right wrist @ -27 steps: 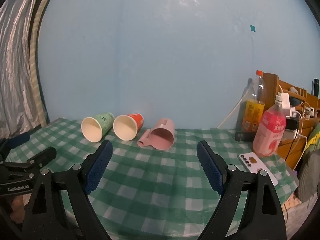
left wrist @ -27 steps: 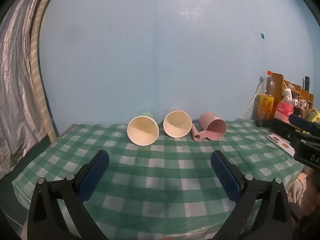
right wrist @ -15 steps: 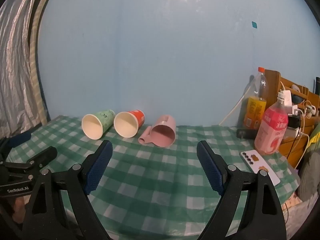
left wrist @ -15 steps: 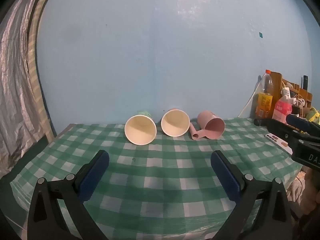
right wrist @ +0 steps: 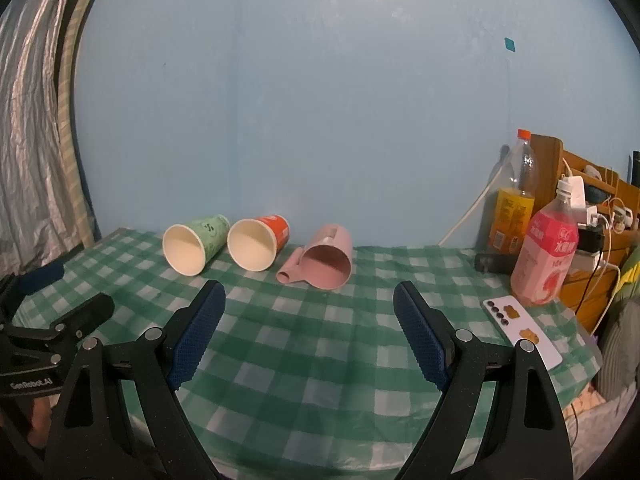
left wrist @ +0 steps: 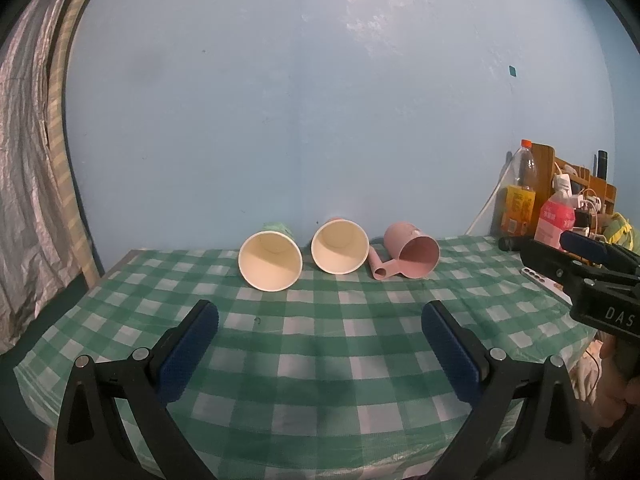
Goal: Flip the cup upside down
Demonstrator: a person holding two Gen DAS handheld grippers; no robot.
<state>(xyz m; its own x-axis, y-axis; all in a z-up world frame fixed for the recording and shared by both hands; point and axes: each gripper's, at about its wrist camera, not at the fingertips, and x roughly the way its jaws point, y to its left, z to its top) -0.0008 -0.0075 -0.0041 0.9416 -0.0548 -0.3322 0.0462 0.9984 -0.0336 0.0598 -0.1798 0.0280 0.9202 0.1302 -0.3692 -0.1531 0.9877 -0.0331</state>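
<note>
Three cups lie on their sides at the back of the green checked table, mouths toward me: a green paper cup, a red paper cup, and a pink plastic cup with a handle. My left gripper is open and empty, well short of the cups. My right gripper is open and empty, just short of the pink cup. Each gripper also shows at the edge of the other's view: the right gripper and the left gripper.
At the right end stand an orange drink bottle, a pink drink bottle, a phone lying flat, and a wooden rack with chargers. A blue wall backs the table. A silver curtain hangs at left.
Both views have drifted slightly: the cups sit a little lower and nearer in frame. Both grippers stay open and nothing on the table has moved.
</note>
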